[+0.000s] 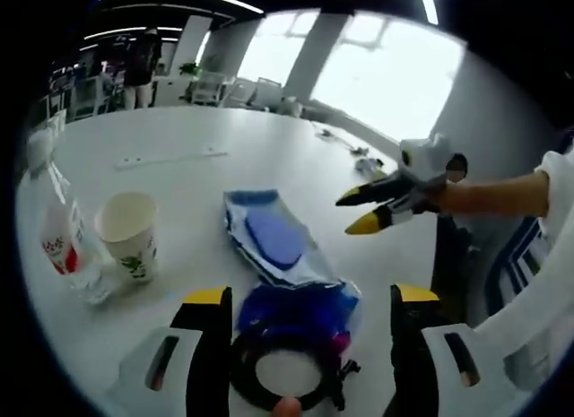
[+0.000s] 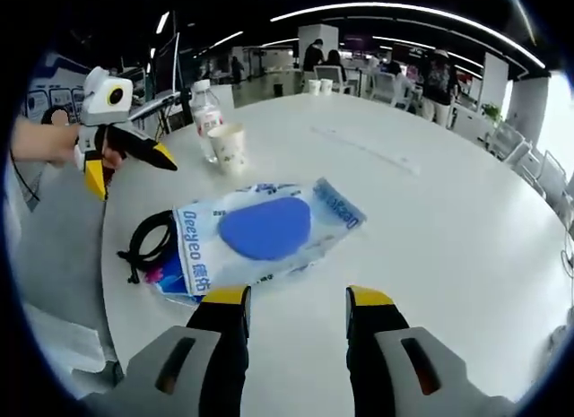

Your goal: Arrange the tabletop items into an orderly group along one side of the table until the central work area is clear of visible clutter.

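Nothing is grouped yet: bag [image 2: 269, 229], cable [image 2: 148, 242], cup [image 2: 230, 146] & bottle [image 2: 205, 108] lie scattered on desk [image 2: 430, 220]; both grippers [image 1: 305, 332] [image 2: 296, 323] are spread, empty.

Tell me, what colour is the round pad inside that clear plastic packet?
Blue. The pad inside the packet shows best in the right gripper view.

A broad round white table [image 2: 466, 220] stands in an open-plan office. Large bright windows [image 1: 377, 72] run behind a thick white column [image 1: 309, 54], washing out the view outside. Long curved white ceiling light strips [image 2: 404, 13] cross a dark ceiling. White chairs [image 1: 211, 87] and desks stand near the windows, and people [image 2: 314, 56] stand among more white chairs [image 2: 386, 83] far off.
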